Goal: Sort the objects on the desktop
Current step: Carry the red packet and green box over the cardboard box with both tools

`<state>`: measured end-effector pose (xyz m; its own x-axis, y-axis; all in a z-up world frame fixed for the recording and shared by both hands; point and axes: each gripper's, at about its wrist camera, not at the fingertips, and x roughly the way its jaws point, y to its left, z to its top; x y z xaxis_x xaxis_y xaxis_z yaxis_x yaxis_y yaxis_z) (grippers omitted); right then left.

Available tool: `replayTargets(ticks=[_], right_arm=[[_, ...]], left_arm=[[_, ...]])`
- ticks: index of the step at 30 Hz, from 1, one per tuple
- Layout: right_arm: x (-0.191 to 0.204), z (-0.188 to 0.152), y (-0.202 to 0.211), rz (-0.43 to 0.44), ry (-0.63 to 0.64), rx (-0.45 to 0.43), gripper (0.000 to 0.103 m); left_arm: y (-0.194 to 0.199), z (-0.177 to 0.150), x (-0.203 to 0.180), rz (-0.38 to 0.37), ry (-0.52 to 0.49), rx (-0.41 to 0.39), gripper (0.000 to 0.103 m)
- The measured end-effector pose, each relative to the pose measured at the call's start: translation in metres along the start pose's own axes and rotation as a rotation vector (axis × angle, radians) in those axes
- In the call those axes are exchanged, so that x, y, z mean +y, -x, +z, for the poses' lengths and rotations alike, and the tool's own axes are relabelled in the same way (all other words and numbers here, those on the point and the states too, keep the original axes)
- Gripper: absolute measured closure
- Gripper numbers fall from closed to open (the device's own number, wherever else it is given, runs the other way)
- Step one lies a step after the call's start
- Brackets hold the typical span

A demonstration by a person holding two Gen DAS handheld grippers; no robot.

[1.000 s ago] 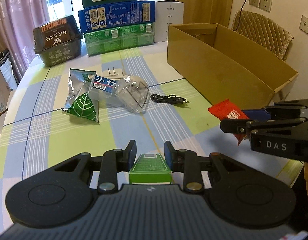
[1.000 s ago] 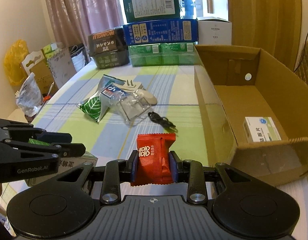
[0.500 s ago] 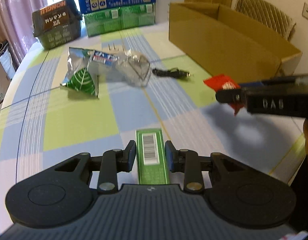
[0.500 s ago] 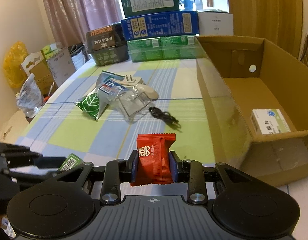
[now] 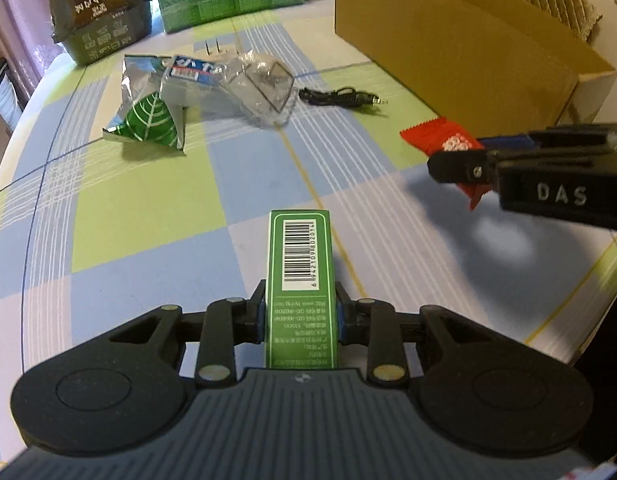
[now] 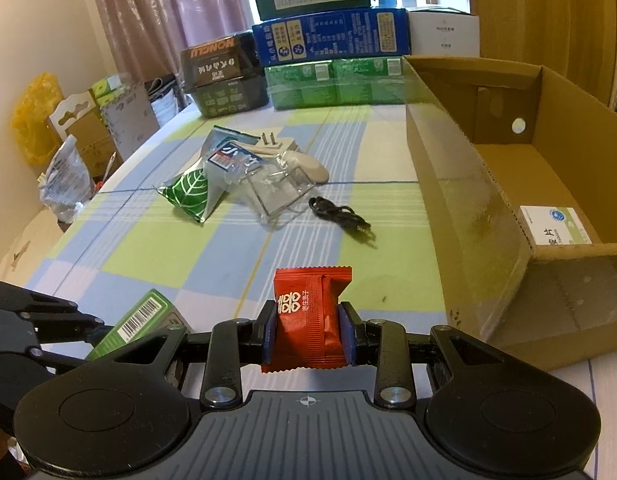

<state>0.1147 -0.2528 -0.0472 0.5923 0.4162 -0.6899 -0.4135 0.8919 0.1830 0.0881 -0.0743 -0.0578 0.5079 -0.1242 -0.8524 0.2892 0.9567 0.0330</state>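
My left gripper (image 5: pixel 300 314) fingers clamp a slim green carton (image 5: pixel 300 276), barcode up, above the checked worktop (image 5: pixel 148 220). My right gripper (image 6: pixel 308 336) fingers pinch a crinkled red sachet (image 6: pixel 308 312) beside the corrugated cardboard box (image 6: pixel 448 200).

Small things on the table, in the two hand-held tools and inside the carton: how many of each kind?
Small boxes: 2 (green box, white box)
Snack packets: 2 (red packet, leaf packet)
Clear plastic pack with blue label: 1
Black cable: 1
White plug: 1
Pale oval item, perhaps a mouse: 1
Total: 8
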Motion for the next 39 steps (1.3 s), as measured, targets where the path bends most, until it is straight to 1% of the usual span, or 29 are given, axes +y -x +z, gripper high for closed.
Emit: replayTargets(ticks=[5,9,16,20,25,31,39], right_arm=[[0.002,0.001,0.009,-0.001,-0.002,-0.016,0.074],[0.007,0.006,0.024,-0.001,0.006,-0.042,0.074],[-0.001,0.034,0.068,-0.039,0.012,-0.129,0.074],[-0.017,0.055,0.093,-0.071,0.008,-0.176,0.074],[-0.042,0.07,0.114,-0.119,0.011,-0.181,0.074],[-0.078,0.074,0.124,-0.175,0.007,-0.165,0.074],[-0.115,0.073,0.128,-0.206,-0.01,-0.157,0.074]], left_arm=[[0.015,0.008,0.003,0.001,0.026,-0.028,0.078],[0.03,0.02,-0.001,0.001,0.03,-0.065,0.078],[0.056,0.051,-0.024,-0.022,0.021,-0.142,0.078],[0.071,0.074,-0.045,-0.053,0.014,-0.187,0.078],[0.083,0.1,-0.072,-0.093,-0.004,-0.223,0.078],[0.087,0.126,-0.105,-0.127,-0.034,-0.239,0.078],[0.079,0.151,-0.139,-0.151,-0.071,-0.243,0.078]])
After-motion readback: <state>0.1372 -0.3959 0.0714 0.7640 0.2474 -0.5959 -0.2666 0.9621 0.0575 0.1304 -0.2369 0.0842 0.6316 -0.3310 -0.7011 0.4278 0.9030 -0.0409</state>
